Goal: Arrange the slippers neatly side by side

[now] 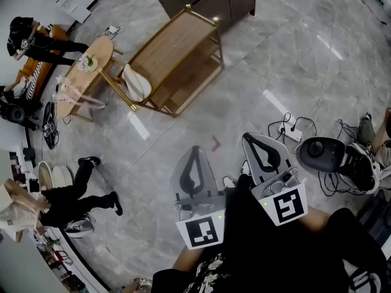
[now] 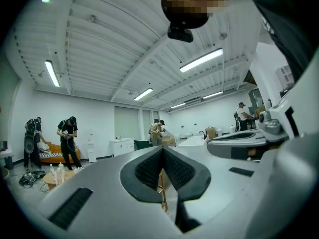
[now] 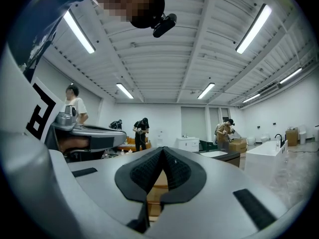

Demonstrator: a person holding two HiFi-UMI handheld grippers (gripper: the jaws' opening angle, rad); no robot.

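Four hazards noted, biggest thing first. First the floor (image 1: 244, 90): glossy grey stone, a wide stretch between me and the work. A pair set down on it could slide under a push instead of staying lined up. Next the rack (image 1: 177, 60): wooden, two tiers, gold-coloured rails, well ahead of both grippers. What I take for the slippers (image 1: 135, 82) is a pale shape leaning on edge on the lower shelf, at the end nearest the picture's left and close behind a corner post. I cannot tell from here whether it is one slipper or two. A level reach could clip the post or rail and tip them off the shelf. Then the cables (image 1: 293, 130): a power strip and loose leads on the floor just beside the right gripper. A foot could snag there on the way in. Last, the left gripper (image 1: 195, 154) and right gripper (image 1: 250, 142): held level and side by side, each with its fingers pressed fully together and nothing between them, aimed across the room. The main risk, as I judge it, is arriving closed like that, so the tips shove the slippers rather than take them. The jaws must part before contact. Soft slippers may also fold in a narrow pinch.
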